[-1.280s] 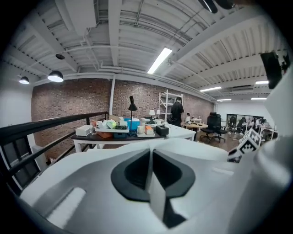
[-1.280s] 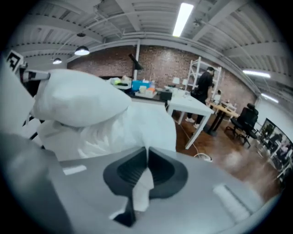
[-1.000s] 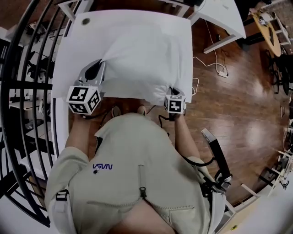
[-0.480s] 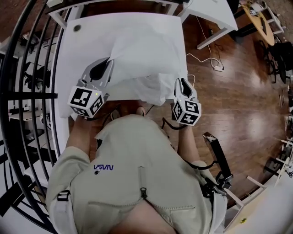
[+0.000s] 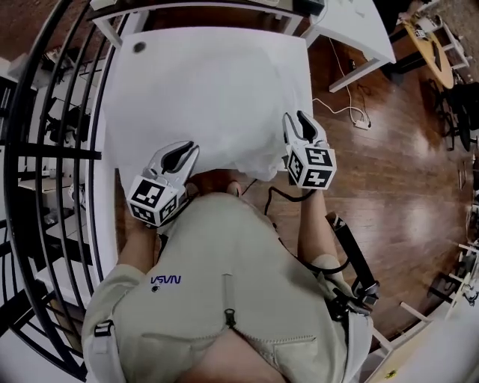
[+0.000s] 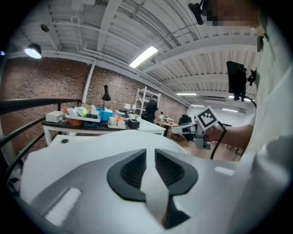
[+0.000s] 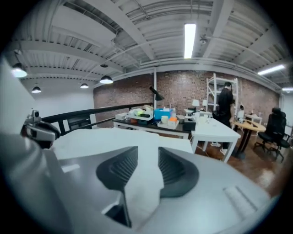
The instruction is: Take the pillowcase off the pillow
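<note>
The white pillowcase (image 5: 217, 97) lies spread over the white table (image 5: 150, 37); I cannot tell the pillow apart from it. My left gripper (image 5: 188, 148) is at the table's near left edge. A narrow strip of the cloth (image 6: 151, 183) is pinched between its pads, whose jaws have just been opening slightly. My right gripper (image 5: 296, 120) is raised at the cloth's near right corner. Its jaws have just been opening and stand apart, with a loose fold of cloth (image 7: 144, 178) lying between them. Each gripper shows in the other's view: the right gripper (image 6: 203, 123) and the left gripper (image 7: 39, 130).
A black railing (image 5: 52, 149) runs along the left of the table. A second white table (image 5: 359, 22) stands at the upper right, with a cable (image 5: 352, 112) on the wooden floor. A cluttered bench (image 7: 155, 116) and a standing person (image 7: 225, 107) are farther off.
The left gripper has drawn back toward the person along the near edge, pulling cloth with it. The right gripper has risen from the table's near right corner, and its jaws have spread.
</note>
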`<state>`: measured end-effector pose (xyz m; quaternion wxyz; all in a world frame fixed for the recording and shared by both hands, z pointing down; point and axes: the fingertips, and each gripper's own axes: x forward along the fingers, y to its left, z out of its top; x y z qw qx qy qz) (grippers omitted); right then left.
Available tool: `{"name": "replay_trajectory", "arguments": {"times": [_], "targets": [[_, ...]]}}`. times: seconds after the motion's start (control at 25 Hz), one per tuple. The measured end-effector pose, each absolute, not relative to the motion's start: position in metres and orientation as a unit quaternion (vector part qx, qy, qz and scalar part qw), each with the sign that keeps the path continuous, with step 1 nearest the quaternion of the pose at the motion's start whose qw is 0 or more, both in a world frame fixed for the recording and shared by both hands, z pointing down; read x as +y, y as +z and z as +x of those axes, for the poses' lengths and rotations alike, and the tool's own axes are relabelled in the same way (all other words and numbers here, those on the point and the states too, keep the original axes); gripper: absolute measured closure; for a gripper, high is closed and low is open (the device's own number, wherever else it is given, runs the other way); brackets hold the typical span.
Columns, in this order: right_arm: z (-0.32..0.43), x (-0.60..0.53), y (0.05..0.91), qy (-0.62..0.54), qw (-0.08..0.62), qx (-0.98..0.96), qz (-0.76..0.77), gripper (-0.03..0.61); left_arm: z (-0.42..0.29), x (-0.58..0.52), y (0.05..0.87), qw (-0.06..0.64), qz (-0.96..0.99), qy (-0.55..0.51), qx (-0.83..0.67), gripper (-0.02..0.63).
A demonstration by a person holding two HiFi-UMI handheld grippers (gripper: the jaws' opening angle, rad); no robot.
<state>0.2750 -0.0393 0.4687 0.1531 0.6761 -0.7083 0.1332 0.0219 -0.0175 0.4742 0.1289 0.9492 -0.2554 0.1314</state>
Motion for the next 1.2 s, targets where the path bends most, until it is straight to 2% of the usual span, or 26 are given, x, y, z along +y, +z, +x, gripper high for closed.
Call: {"name": "replay_trajectory", "arguments": {"times": [0.04, 0.16, 0.24, 0.36, 0.44, 0.52, 0.6, 0.68, 0.72, 0.96, 1.08, 1.2], "targets": [[0.27, -0.048, 0.472, 0.133, 0.167, -0.715, 0.666, 0.436, 0.004, -0.029, 0.469, 0.128, 0.94, 0.126, -0.291, 0.524], [0.262, -0.075, 0.489, 0.14, 0.221, -0.723, 0.64, 0.373, -0.059, -0.07, 0.473, 0.151, 0.892, 0.133, -0.404, 0.332], [0.259, -0.09, 0.506, 0.155, 0.259, -0.721, 0.624, 0.344, -0.098, -0.086, 0.494, 0.174, 0.857, 0.16, -0.457, 0.251], [0.253, -0.102, 0.533, 0.177, 0.294, -0.719, 0.604, 0.341, -0.133, -0.09, 0.539, 0.226, 0.82, 0.198, -0.488, 0.23], [0.248, -0.106, 0.546, 0.184, 0.304, -0.72, 0.595, 0.355, -0.133, -0.087, 0.564, 0.259, 0.814, 0.208, -0.478, 0.21], [0.244, -0.105, 0.556, 0.178, 0.319, -0.718, 0.592, 0.399, -0.122, -0.087, 0.577, 0.26, 0.821, 0.225, -0.456, 0.251], [0.24, -0.105, 0.556, 0.161, 0.327, -0.713, 0.599, 0.463, -0.116, -0.092, 0.574, 0.235, 0.83, 0.238, -0.446, 0.381], [0.239, -0.108, 0.541, 0.141, 0.313, -0.708, 0.617, 0.532, -0.114, -0.102, 0.555, 0.207, 0.839, 0.227, -0.449, 0.529], [0.24, -0.111, 0.531, 0.131, 0.3, -0.706, 0.627, 0.552, -0.114, -0.109, 0.544, 0.199, 0.844, 0.214, -0.449, 0.582], [0.246, -0.118, 0.469, 0.104, 0.197, -0.697, 0.682, 0.567, -0.112, -0.159, 0.465, 0.15, 0.87, 0.129, -0.452, 0.598], [0.259, -0.109, 0.442, 0.079, 0.158, -0.675, 0.716, 0.568, -0.095, -0.181, 0.429, 0.095, 0.891, 0.1, -0.434, 0.598], [0.275, -0.102, 0.435, 0.076, 0.14, -0.654, 0.74, 0.566, -0.074, -0.202, 0.421, 0.072, 0.905, 0.094, -0.408, 0.598]]}}
